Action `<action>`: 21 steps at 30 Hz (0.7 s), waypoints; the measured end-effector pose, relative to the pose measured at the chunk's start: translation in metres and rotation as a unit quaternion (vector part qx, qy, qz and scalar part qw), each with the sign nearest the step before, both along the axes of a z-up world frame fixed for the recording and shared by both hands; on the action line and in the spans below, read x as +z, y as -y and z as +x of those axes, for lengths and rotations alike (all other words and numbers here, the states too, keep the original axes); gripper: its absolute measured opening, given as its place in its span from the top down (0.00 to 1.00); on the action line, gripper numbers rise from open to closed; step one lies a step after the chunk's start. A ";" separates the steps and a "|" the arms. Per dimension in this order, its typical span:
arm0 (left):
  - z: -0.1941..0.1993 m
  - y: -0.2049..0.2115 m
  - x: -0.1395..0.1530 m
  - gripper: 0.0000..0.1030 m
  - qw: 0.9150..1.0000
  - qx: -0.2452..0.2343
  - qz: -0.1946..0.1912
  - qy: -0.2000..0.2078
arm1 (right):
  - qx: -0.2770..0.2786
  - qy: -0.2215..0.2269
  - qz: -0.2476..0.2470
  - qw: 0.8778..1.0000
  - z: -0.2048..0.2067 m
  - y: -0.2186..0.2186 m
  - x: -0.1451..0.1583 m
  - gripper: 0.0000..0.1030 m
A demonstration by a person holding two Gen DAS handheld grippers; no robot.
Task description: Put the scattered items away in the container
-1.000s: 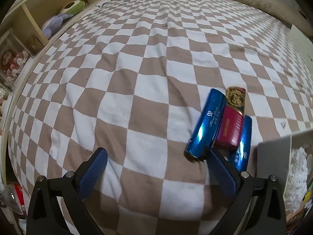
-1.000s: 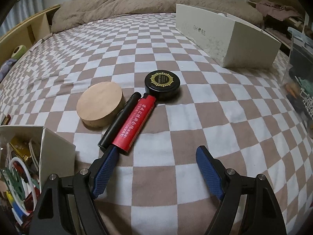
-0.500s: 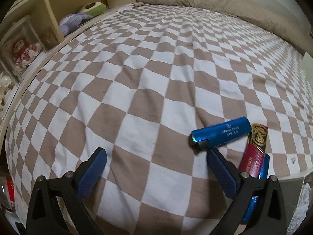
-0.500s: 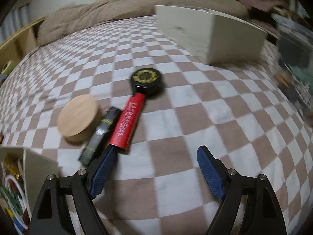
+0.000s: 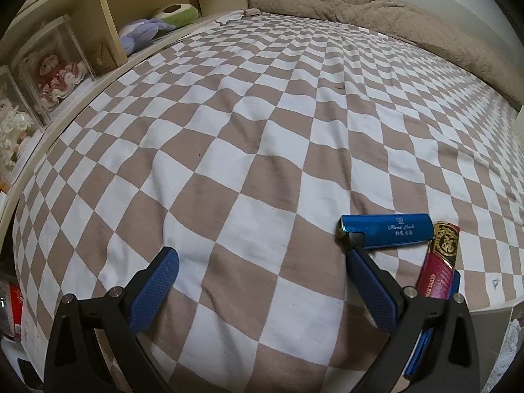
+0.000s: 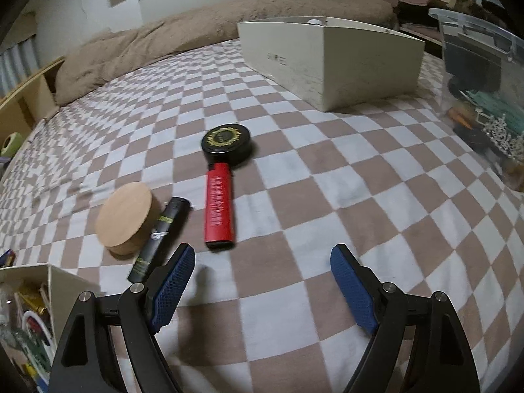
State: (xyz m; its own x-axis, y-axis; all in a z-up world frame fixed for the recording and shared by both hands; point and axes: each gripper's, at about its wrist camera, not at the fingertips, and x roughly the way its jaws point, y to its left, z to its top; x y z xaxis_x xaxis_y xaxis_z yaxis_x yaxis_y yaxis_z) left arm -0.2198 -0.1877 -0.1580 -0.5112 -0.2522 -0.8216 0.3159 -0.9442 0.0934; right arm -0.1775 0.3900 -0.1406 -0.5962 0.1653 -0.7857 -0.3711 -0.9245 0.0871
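Note:
My left gripper [image 5: 262, 255] hangs open over the checkered bedspread with only cloth between its fingers. Its right fingertip touches the end of a blue lighter [image 5: 386, 231] lying crosswise. A red and gold lighter [image 5: 439, 268] lies beside it, and a second blue one is partly hidden behind that finger. My right gripper [image 6: 263, 250] has its jaws opening, also with only cloth between them. Just ahead lie a red lighter [image 6: 218, 208], a black tube [image 6: 160, 232], a round wooden lid [image 6: 126, 214] and a black round tin [image 6: 226, 140]. The container [image 6: 62, 294] with clutter stands at lower left.
A white shoebox [image 6: 330, 59] stands at the back right, a clear plastic bin [image 6: 484, 82] at the far right. Wooden shelves [image 5: 104, 26] with plush toys run along the bed's left side. A brown duvet [image 5: 360, 3] lies at the head.
The upper blue lighter has swung from alongside the red and gold one to lie across. The red lighter and black tube have come apart. Both views have rolled, and the right jaws stand a little wider.

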 end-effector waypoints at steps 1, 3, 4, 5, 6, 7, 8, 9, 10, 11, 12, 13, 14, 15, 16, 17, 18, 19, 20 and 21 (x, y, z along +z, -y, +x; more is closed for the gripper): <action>0.001 0.000 0.000 0.00 1.000 0.000 0.002 -0.001 | 0.002 0.005 0.002 1.000 -0.002 0.001 -0.002 0.17; 0.001 -0.001 0.001 0.00 1.000 0.000 0.004 -0.004 | 0.010 0.015 0.009 1.000 -0.008 0.004 -0.004 0.17; 0.001 -0.001 0.001 0.00 1.000 -0.002 0.005 -0.004 | 0.017 0.017 0.015 1.000 -0.011 0.006 -0.005 0.17; 0.001 -0.002 0.000 0.00 1.000 -0.005 0.006 -0.005 | 0.023 0.018 0.019 0.999 -0.012 0.008 -0.005 0.17; 0.000 -0.003 0.001 0.00 1.000 -0.010 0.009 -0.007 | 0.029 0.019 0.025 0.999 -0.014 0.011 -0.006 0.17; 0.000 -0.005 0.001 0.00 1.000 -0.016 0.013 -0.010 | 0.033 0.021 0.030 0.999 -0.015 0.012 -0.006 0.17; 0.001 -0.007 0.002 0.00 0.999 -0.024 0.018 -0.013 | 0.037 0.024 0.036 0.998 -0.017 0.013 -0.007 0.17; 0.001 -0.009 0.003 0.00 0.999 -0.034 0.025 -0.015 | 0.040 0.027 0.041 0.998 -0.020 0.014 -0.008 0.17; 0.001 -0.012 0.003 0.00 0.998 -0.045 0.031 -0.017 | 0.041 0.028 0.043 0.998 -0.021 0.014 -0.009 0.17; 0.001 -0.014 0.003 0.00 0.998 -0.054 0.033 -0.018 | 0.042 0.029 0.043 0.998 -0.023 0.013 -0.009 0.17; 0.000 -0.017 0.003 0.00 0.997 -0.062 0.034 -0.018 | 0.042 0.030 0.040 0.998 -0.024 0.010 -0.010 0.17; -0.001 -0.020 0.003 0.00 0.997 -0.068 0.032 -0.016 | 0.042 0.031 0.036 0.998 -0.025 0.008 -0.010 0.17; -0.001 -0.021 0.002 0.00 0.997 -0.070 0.029 -0.014 | 0.042 0.031 0.032 0.998 -0.026 0.006 -0.011 0.16; -0.002 -0.022 0.002 0.00 0.997 -0.071 0.025 -0.011 | 0.042 0.032 0.028 0.998 -0.027 0.005 -0.011 0.15; -0.003 -0.022 0.001 0.00 0.997 -0.070 0.022 -0.009 | 0.042 0.032 0.025 0.998 -0.028 0.003 -0.011 0.15; -0.003 -0.022 0.001 0.00 0.998 -0.067 0.018 -0.006 | 0.040 0.033 0.024 0.998 -0.028 0.001 -0.011 0.15; -0.004 -0.023 0.000 0.00 0.998 -0.062 0.009 -0.004 | 0.037 0.034 0.023 0.998 -0.029 -0.002 -0.011 0.15; -0.005 -0.023 -0.001 0.00 0.998 -0.057 -0.001 -0.001 | 0.034 0.035 0.022 0.999 -0.030 -0.003 -0.011 0.15; -0.006 -0.023 -0.001 0.00 0.999 -0.050 -0.013 0.000 | 0.030 0.035 0.018 0.999 -0.031 -0.006 -0.011 0.15; -0.007 -0.022 -0.001 0.00 0.999 -0.045 -0.021 0.000 | 0.023 0.035 0.013 0.999 -0.031 -0.011 -0.011 0.15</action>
State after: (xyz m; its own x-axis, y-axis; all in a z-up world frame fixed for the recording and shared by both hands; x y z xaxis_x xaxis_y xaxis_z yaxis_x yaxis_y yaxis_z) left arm -0.2266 -0.1656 -0.1594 -0.5344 -0.2387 -0.8109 0.2291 -0.9643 0.1329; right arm -0.2089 0.4010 -0.1519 -0.5468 0.1595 -0.8220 -0.3319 -0.9426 0.0378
